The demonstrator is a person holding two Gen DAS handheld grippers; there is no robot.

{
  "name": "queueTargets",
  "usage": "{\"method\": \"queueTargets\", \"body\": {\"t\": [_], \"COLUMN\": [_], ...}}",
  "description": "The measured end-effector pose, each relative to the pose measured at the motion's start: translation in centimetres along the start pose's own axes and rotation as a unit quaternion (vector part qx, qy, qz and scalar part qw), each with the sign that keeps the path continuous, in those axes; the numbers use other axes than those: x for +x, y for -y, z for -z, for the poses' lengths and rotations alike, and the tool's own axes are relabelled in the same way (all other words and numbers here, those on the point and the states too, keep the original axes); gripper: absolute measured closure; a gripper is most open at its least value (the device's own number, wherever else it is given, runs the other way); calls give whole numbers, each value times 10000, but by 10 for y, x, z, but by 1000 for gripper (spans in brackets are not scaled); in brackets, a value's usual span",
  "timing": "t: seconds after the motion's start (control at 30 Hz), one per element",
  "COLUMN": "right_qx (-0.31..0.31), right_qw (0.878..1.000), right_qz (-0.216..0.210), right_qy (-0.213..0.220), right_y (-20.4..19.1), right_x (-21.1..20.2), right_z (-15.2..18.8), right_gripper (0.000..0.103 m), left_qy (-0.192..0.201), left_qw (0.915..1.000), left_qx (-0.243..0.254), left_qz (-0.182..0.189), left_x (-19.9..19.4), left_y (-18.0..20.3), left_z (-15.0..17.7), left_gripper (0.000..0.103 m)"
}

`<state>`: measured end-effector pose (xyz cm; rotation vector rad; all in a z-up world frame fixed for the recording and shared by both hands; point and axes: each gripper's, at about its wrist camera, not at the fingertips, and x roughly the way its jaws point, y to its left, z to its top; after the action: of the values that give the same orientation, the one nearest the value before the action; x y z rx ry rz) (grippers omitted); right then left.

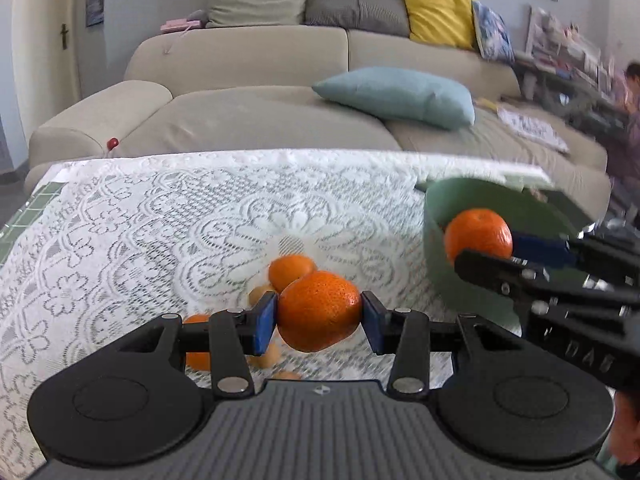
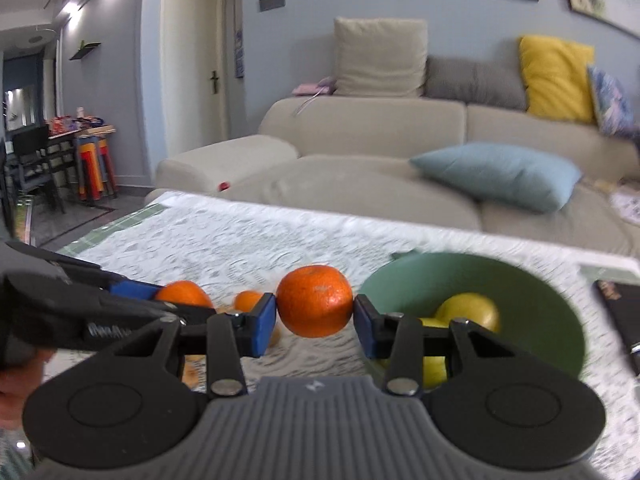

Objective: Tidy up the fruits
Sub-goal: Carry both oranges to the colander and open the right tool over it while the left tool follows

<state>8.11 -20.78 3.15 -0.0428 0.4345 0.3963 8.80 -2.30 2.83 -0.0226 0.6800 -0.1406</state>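
Lace cloth (image 1: 160, 208) covers the bench, its pattern smeared by blur toward the near edge. The left claw (image 1: 319, 314) is clamped on an orange (image 1: 320, 310), blue pads pressing its two sides, and holds it clear of the cloth. Below and behind that fruit lies a loose cluster of smaller oranges (image 1: 290, 270); the claw's arms and the held fruit hide most of them, so their number cannot be told. The right claw (image 2: 315, 314) is likewise clamped on a second orange (image 2: 315, 300), lifted just beside the near rim of a green bowl (image 2: 540, 300) that stands toward the right edge of the bench. Yellow-green fruit (image 2: 472, 312) sits inside the bowl, partly hidden behind the claw's right finger; whether there are two pieces or more is hard to tell. In the left wrist view the right claw enters from the right, and its orange overlaps the bowl's wall. A dark flat object (image 2: 622, 308) at the right edge is cut off by the frame. A beige sofa (image 1: 248, 92) with a pale blue cushion (image 1: 396, 94) stands beyond the far edge.
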Motion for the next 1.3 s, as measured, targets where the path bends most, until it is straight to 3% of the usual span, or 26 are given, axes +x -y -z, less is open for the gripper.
{"method": "queueTargets", "body": {"t": [0.23, 0.43, 0.63, 0.67, 0.7, 0.77, 1.3], "right_qx": [-135, -135, 46, 42, 19, -5, 121], "right_qw": [9980, 9948, 9911, 9901, 9892, 9876, 9892], "right_qz": [610, 999, 1333, 1406, 1464, 1565, 1354], "right_qy": [83, 157, 37, -6, -46, -91, -546], "right_y": [14, 31, 56, 59, 62, 66, 74], "right_x": [-6, -8, -4, -3, 0, 3, 17], "right_z": [-3, -7, -9, -9, -9, -9, -2], "right_gripper": [63, 63, 66, 67, 79, 81, 80], "left_qy": [207, 97, 75, 76, 73, 51, -457], "left_qw": [9990, 9964, 9960, 9959, 9957, 9954, 9938], "left_qx": [-311, -567, -446, -418, -388, -321, -251], "left_qz": [261, 629, 772, 802, 838, 905, 979], "left_x": [-1, 16, 28, 30, 31, 35, 68], "left_y": [23, 45, 71, 75, 78, 84, 95], "left_z": [-21, -33, -45, -46, -48, -50, -44], "left_gripper": [53, 53, 53, 53, 53, 53, 53]}}
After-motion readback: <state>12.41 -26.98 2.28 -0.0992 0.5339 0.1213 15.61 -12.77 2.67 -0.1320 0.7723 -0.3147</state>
